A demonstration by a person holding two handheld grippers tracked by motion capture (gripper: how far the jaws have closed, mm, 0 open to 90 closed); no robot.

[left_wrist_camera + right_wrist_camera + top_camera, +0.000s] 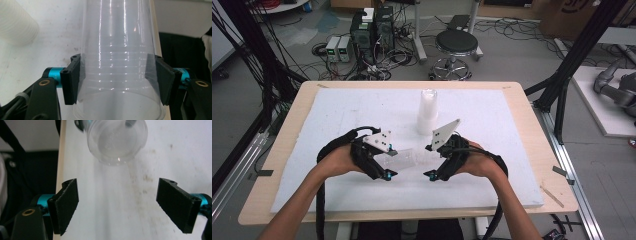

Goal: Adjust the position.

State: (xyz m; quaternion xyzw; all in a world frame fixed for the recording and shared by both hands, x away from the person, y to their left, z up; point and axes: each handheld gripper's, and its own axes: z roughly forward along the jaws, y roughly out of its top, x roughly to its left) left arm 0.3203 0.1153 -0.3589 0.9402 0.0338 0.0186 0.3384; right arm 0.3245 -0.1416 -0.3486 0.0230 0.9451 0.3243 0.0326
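Cup axis: the clear plastic cup (120, 65) lay sideways between both tongs, low over the white foam sheet (337, 110) on the table (292, 115); base toward the right tongs (117, 207).
Hard to see: cup nearly invisible from above.
Left tongs (388, 161): pinching the cup's wall near its rim.
Right tongs: spread, facing the cup's base, apart from it.
Behind: white cup stack (428, 111), upright.

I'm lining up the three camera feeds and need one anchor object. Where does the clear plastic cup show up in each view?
High view: the clear plastic cup lies between the two grippers, near the table's middle.
Left gripper view: the cup stands centre frame, clamped between the jaws of the left gripper.
Right gripper view: the cup's base faces the camera at top centre.
Shared landmark: the white foam board.
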